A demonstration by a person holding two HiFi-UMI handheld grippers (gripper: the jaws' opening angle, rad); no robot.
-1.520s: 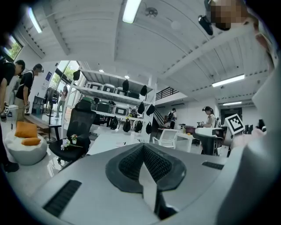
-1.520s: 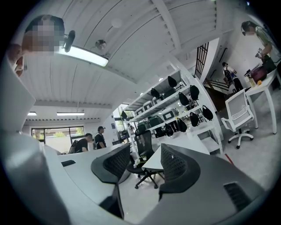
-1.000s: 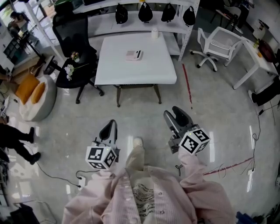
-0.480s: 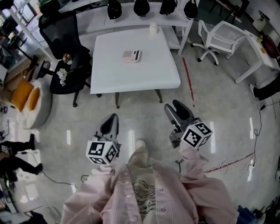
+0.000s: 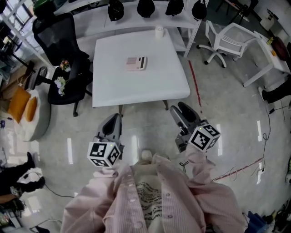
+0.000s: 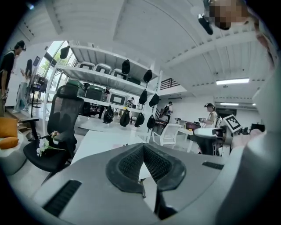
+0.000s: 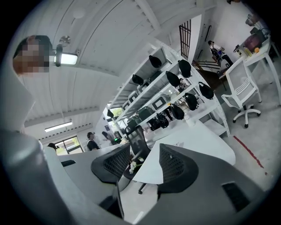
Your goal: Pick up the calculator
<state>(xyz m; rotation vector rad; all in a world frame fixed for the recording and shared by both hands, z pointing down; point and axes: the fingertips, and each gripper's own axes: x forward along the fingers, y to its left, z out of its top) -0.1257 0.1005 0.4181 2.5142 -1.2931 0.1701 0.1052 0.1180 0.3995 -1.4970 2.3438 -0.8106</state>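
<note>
White is the square table (image 5: 113,86), on which the calculator (image 5: 136,63) is laid flat, near the middle and a little toward the far edge, well apart from both tools. A small white cylinder (image 5: 159,31) is set at the far edge, toward the right corner.

The left gripper (image 5: 116,119) is held over the floor (image 5: 236,118) just short of the table's near edge, toward its left corner. In the left gripper view its jaws are seen pressed together at the tips, with nothing caught between them. The right gripper (image 5: 181,108) is held just off the near right corner. In the right gripper view its jaws are seen set apart, and only table and floor show through the gap, so nothing is gripped.

A black office chair (image 5: 63,41) is placed off the table's left edge, with flowers (image 5: 60,82) on its seat. A white chair (image 5: 227,34) is found past the right edge, and a shelf (image 5: 177,19) hung with black rounded items (image 5: 146,7) is set beyond the far edge.
</note>
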